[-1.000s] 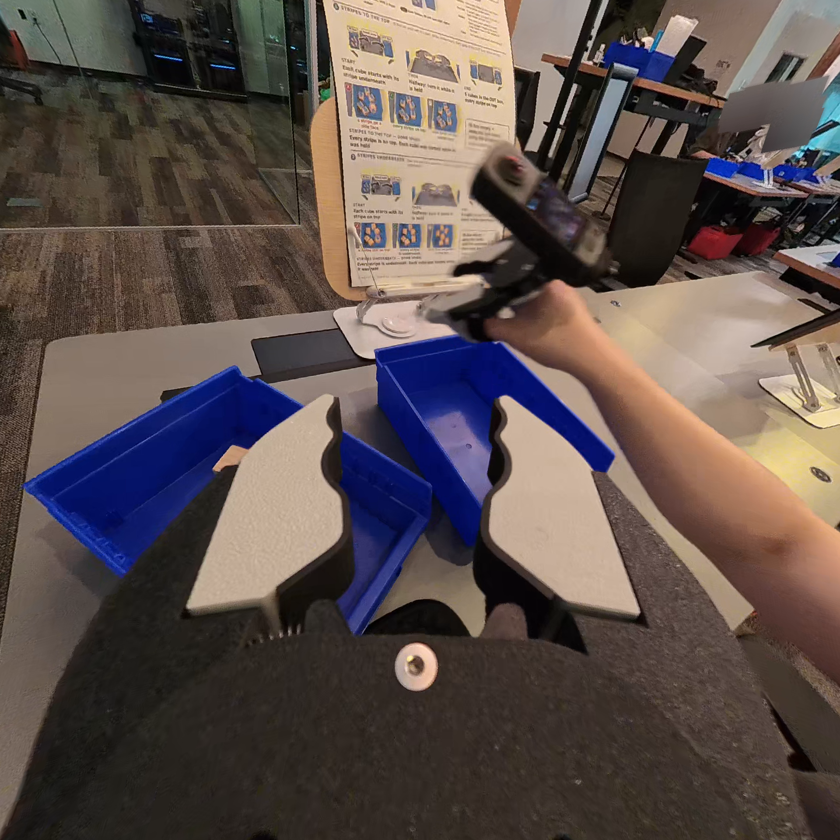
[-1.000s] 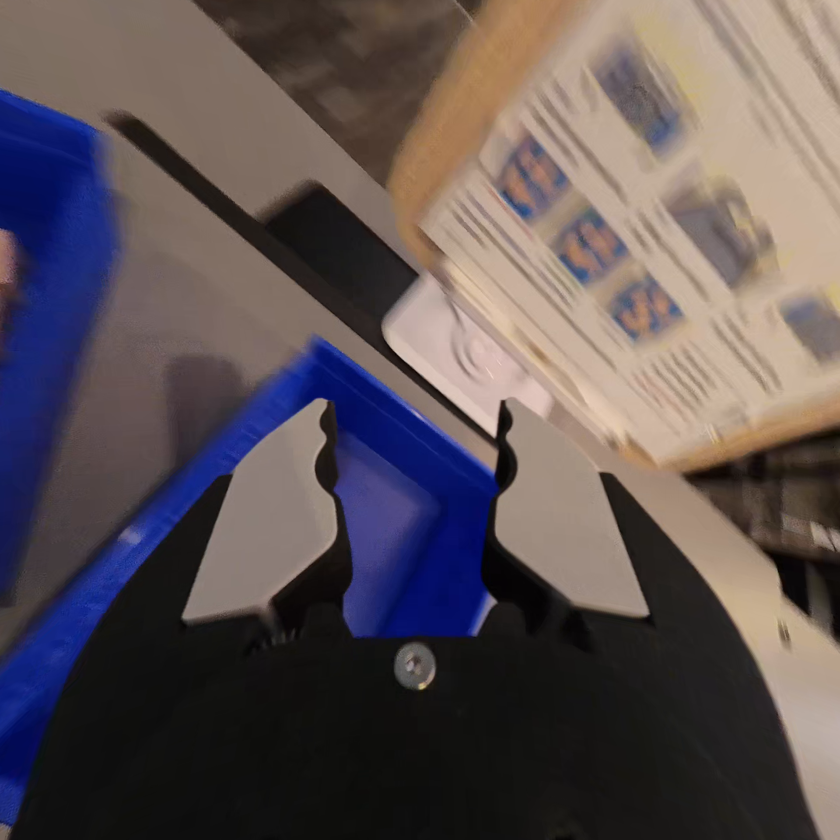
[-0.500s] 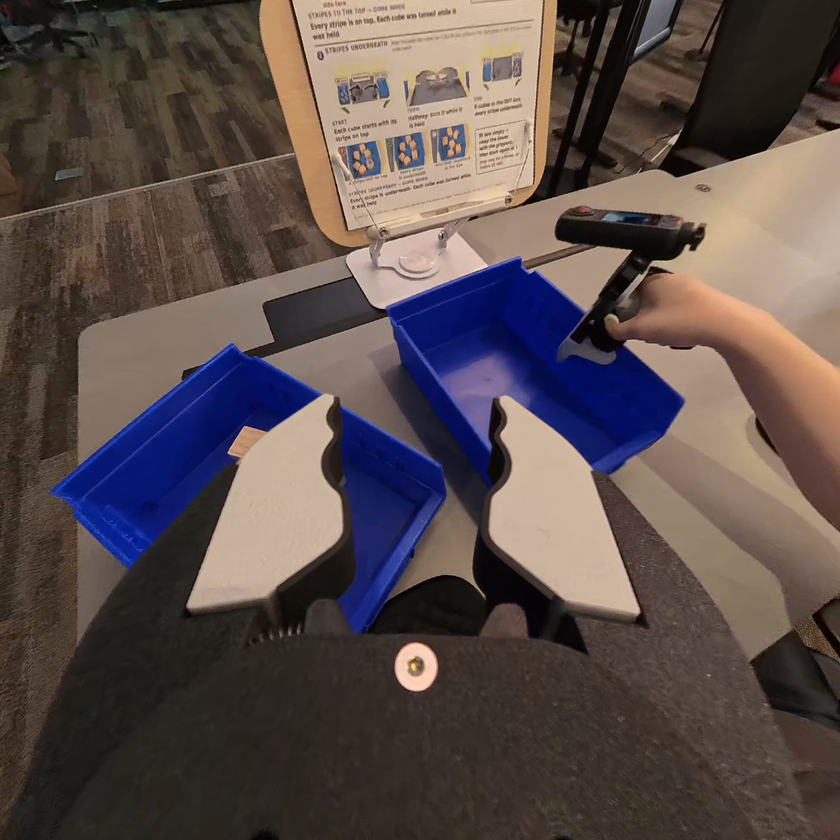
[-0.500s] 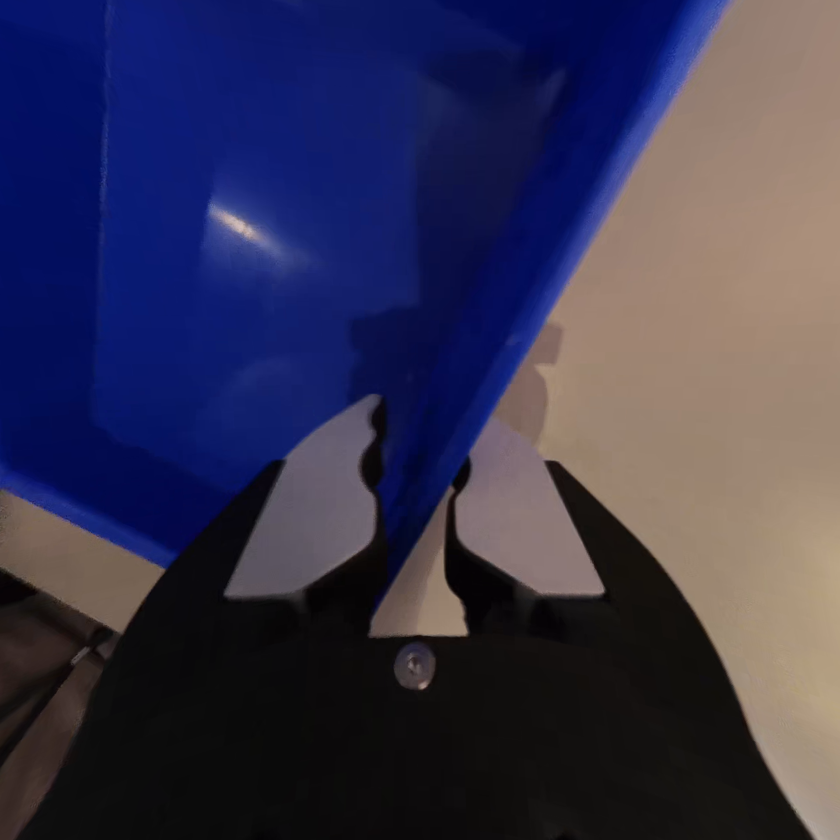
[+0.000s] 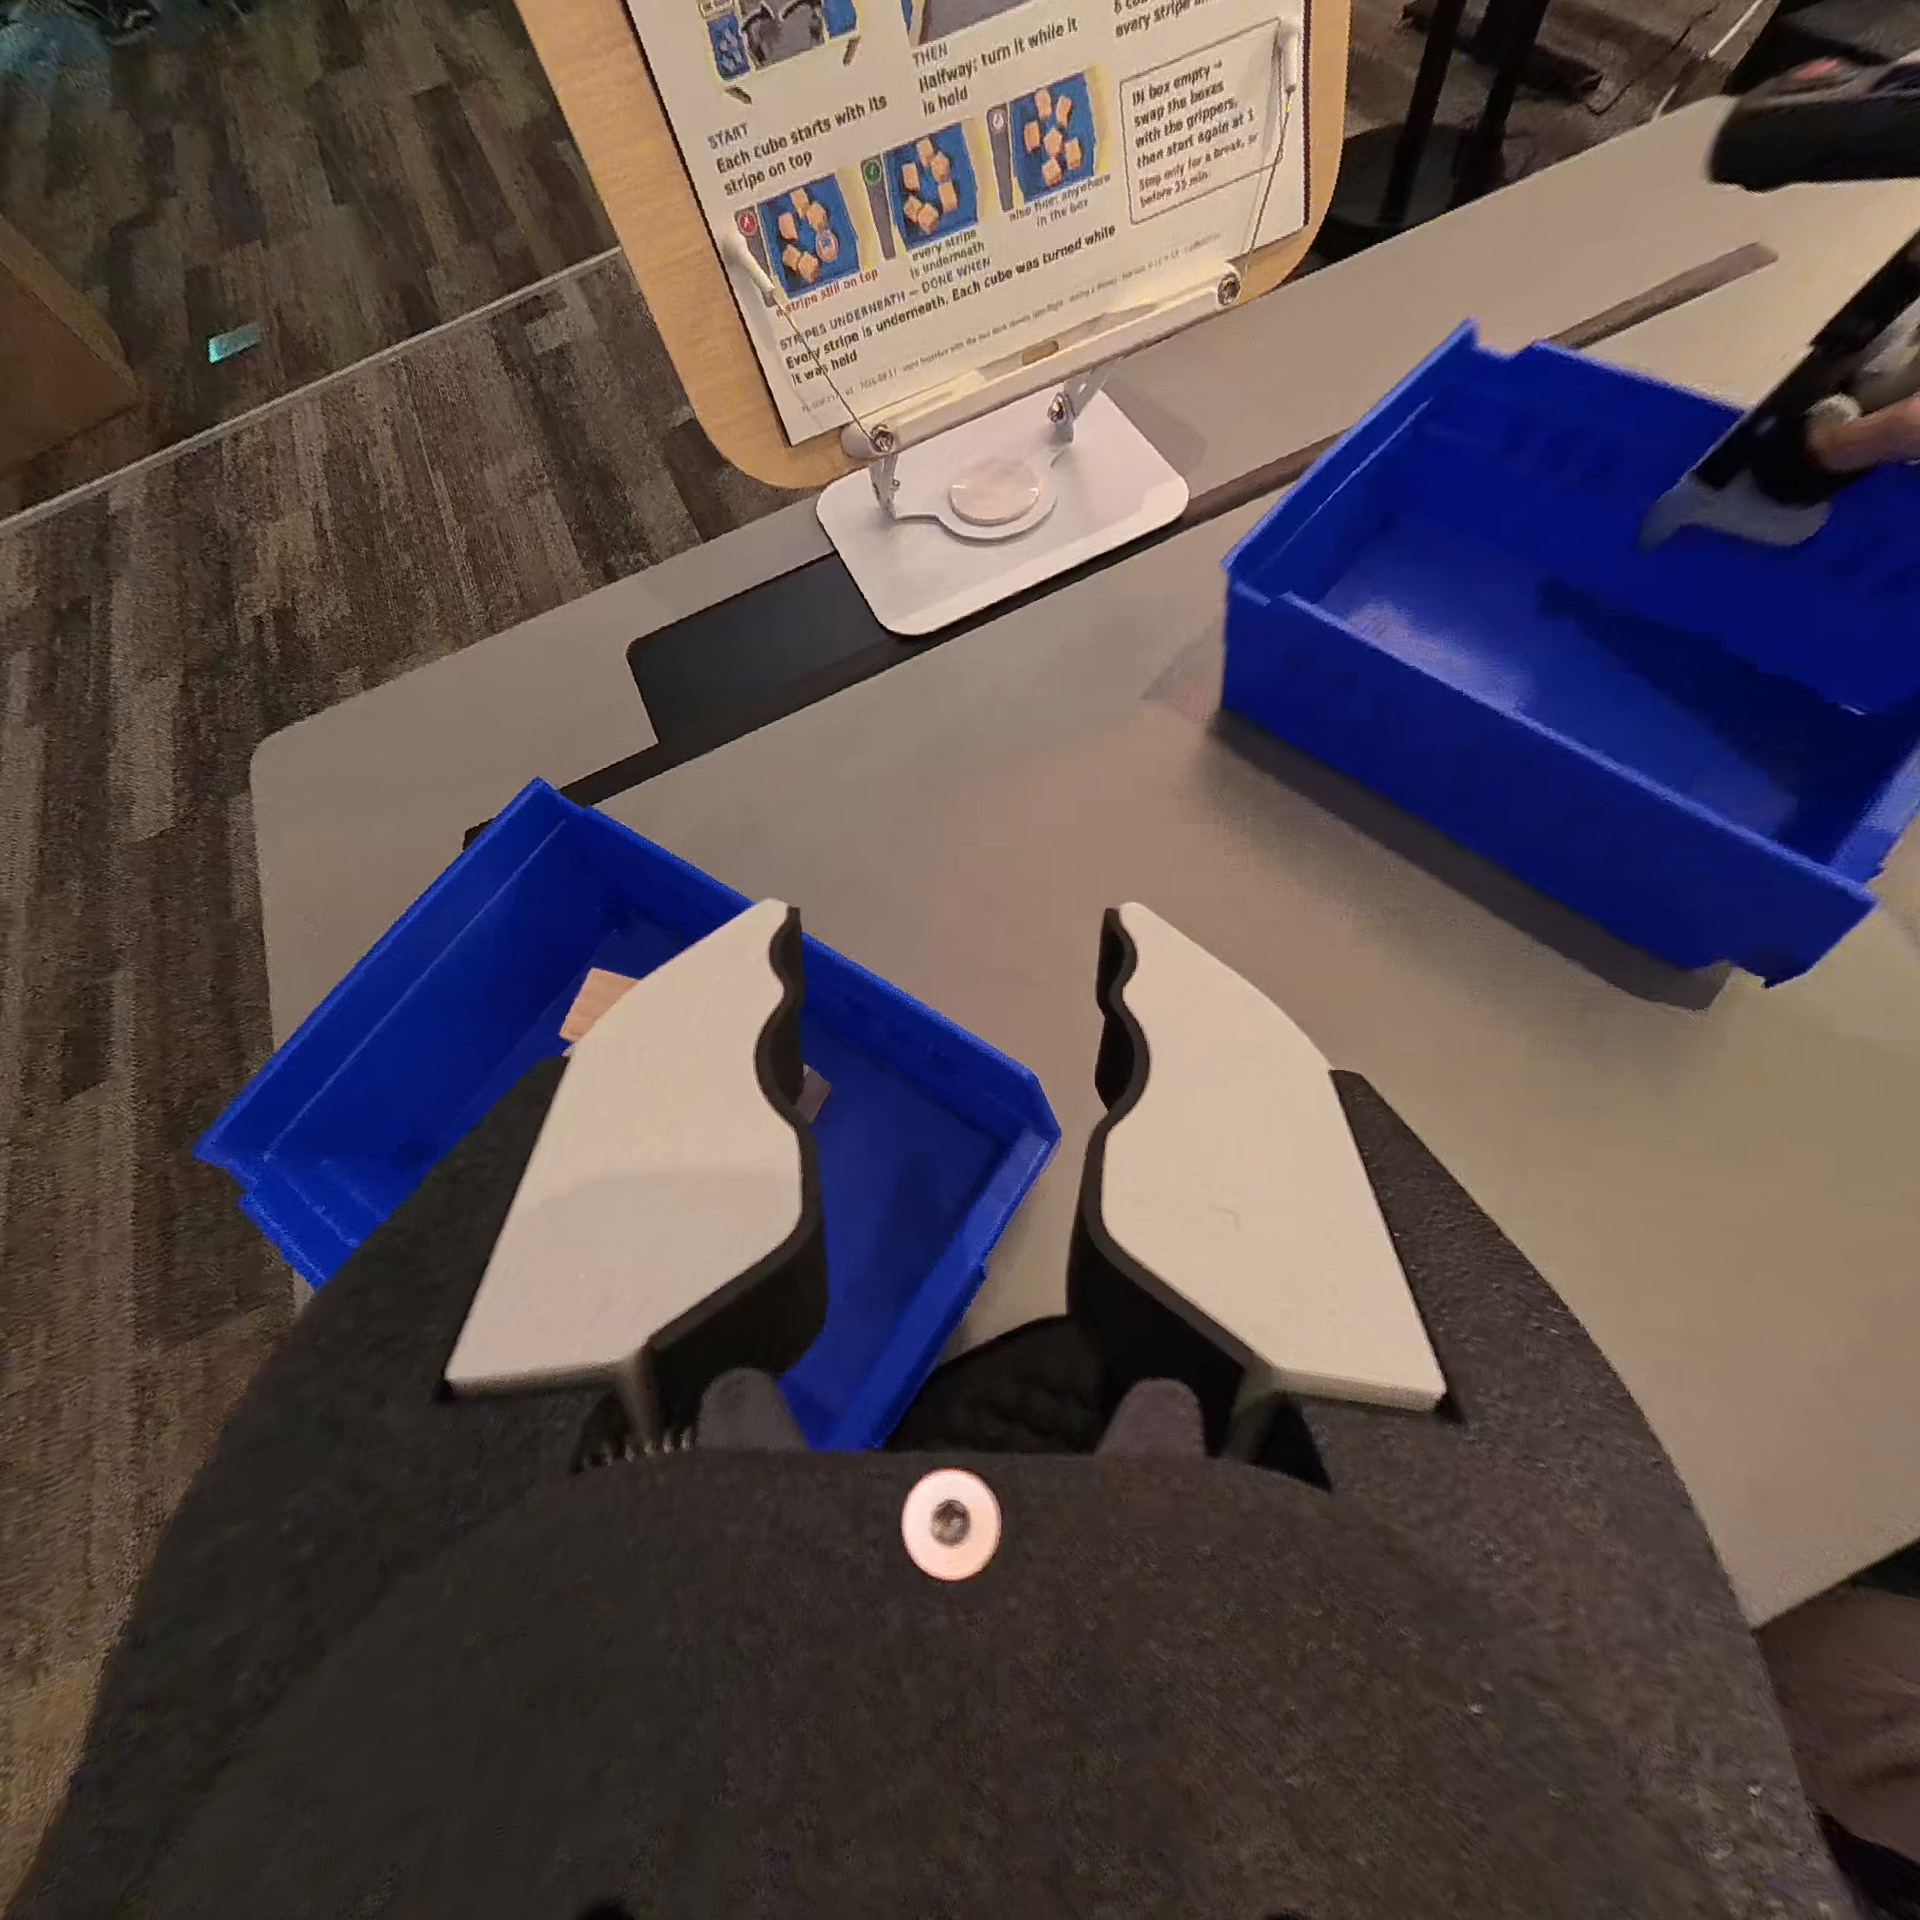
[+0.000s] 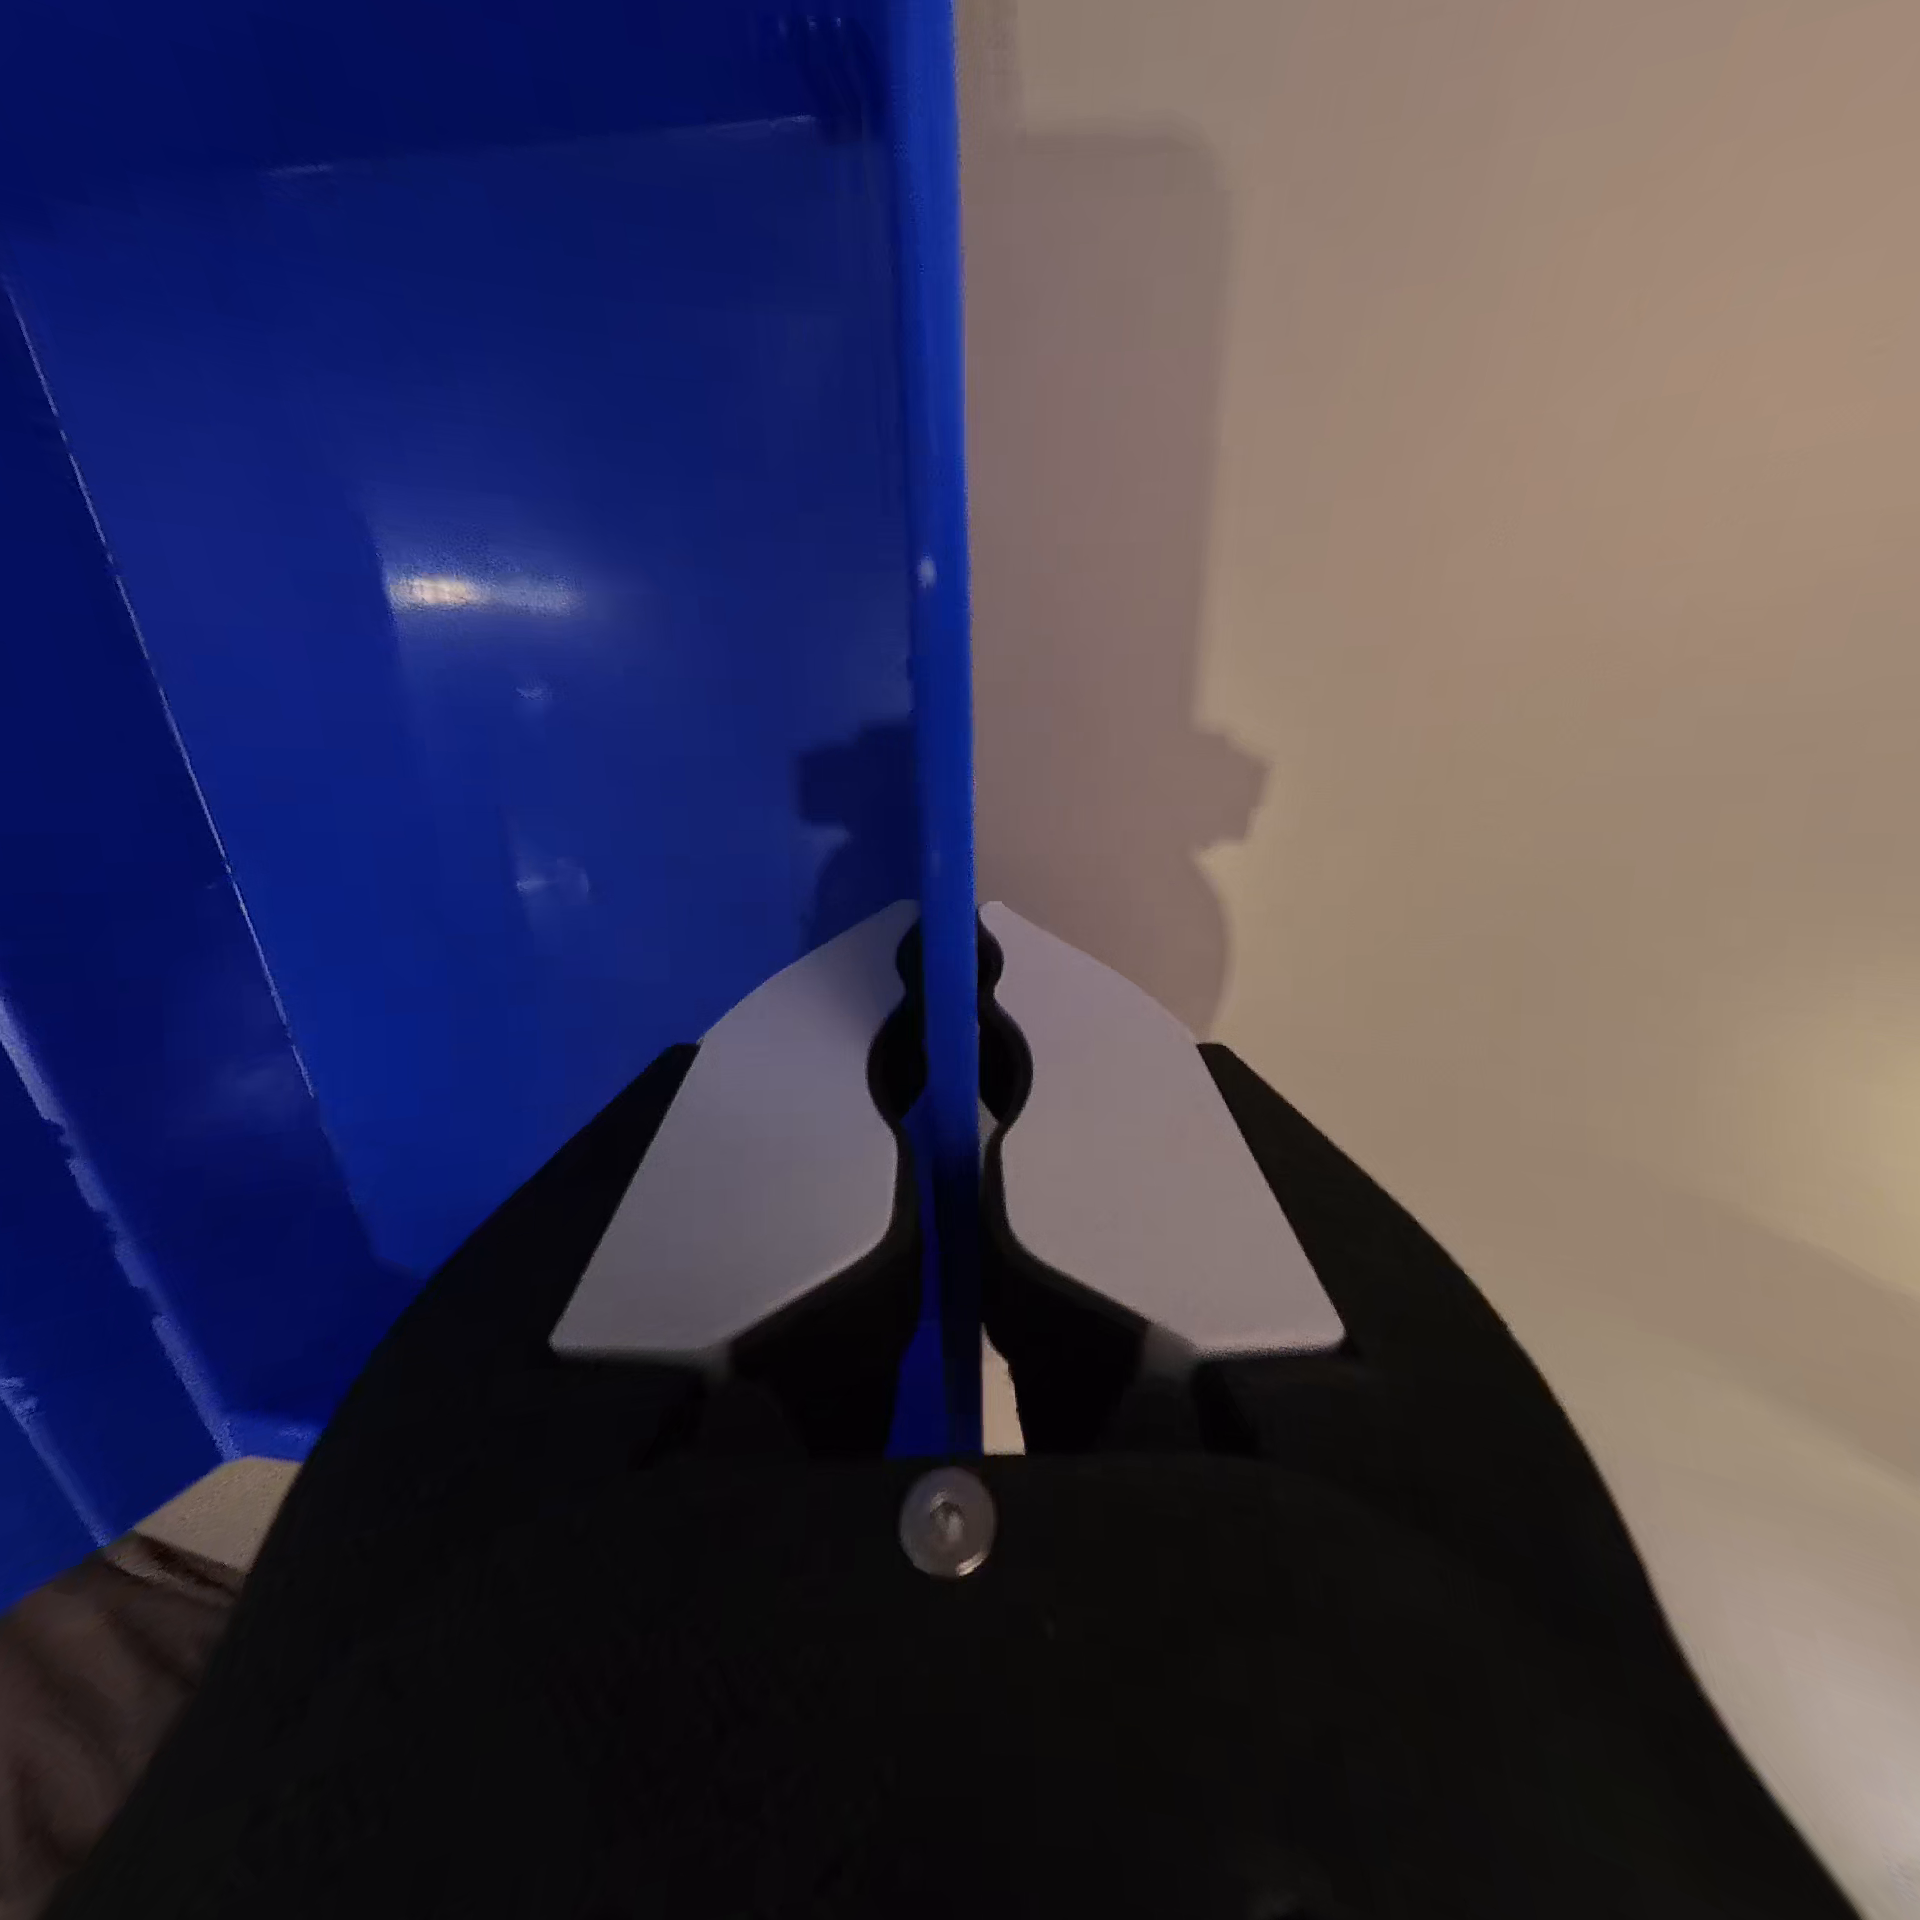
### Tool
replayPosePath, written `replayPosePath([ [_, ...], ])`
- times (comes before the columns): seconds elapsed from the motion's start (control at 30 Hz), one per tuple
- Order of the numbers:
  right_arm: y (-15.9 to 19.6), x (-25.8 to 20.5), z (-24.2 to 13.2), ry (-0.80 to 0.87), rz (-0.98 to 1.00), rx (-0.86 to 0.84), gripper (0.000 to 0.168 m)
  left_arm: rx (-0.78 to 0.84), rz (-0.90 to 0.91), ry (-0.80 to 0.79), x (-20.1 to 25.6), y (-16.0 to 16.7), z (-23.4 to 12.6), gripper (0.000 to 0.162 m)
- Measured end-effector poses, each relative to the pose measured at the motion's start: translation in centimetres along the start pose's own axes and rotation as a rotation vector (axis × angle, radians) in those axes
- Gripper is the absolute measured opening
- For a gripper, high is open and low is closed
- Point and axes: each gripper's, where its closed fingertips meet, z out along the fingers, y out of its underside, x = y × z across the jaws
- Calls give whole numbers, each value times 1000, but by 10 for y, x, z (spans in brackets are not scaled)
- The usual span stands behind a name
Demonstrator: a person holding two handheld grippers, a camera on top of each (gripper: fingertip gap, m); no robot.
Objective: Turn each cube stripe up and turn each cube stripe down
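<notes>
My left gripper point(image 5: 948, 935) is open and empty, held above the near right corner of the left blue bin point(image 5: 436, 997). A wooden cube point(image 5: 594, 1006) lies in that bin, mostly hidden behind my left finger. My right gripper point(image 6: 948, 920) is shut on the side wall of the right blue bin point(image 6: 940, 520). In the left wrist view the right gripper point(image 5: 1725, 520) holds that bin point(image 5: 1475, 727) at the table's right, and the bin looks blurred and shows no cubes inside.
An instruction board point(image 5: 977, 187) on a white stand point(image 5: 1003, 509) stands at the table's far edge. The grey table point(image 5: 935, 810) ends at the left over dark patterned carpet. A black strip runs along the far edge.
The right gripper closed fully on the right bin's wall and dragged the bin to the right, away from the left bin. My left gripper stayed open over the left bin.
</notes>
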Motion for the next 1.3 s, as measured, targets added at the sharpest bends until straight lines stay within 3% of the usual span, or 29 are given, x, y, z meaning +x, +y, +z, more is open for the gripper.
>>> replayPosePath([
  [0.03,6,15,-3,9,19,-1,8,10,0,-2,0,-2,0,53],
  [0.33,71,121,-30,46,267,34,8,-42,-39,-72,-24,5,11,52],
  [0.5,91,140,-37,14,356,60,8,-74,-206,-168,-75,25,8,58],
  [0.63,90,139,-37,3,357,62,11,-191,-374,-257,-125,67,12,64],
  [0.73,84,139,-43,16,357,108,32,-320,-526,-330,-159,111,15,63],
  [0.8,79,145,-51,56,367,156,41,-398,-612,-341,-175,138,20,71],
  [1.03,70,146,-63,79,353,243,44,-543,-772,-319,-202,197,42,73],
  [1.13,68,142,-63,66,336,249,44,-689,-807,-328,-202,227,46,76],
  [1.2,65,139,-63,67,320,253,44,-774,-804,-325,-202,244,51,69],
  [1.3,62,136,-63,89,292,244,44,-826,-804,-225,-192,253,68,35],
])
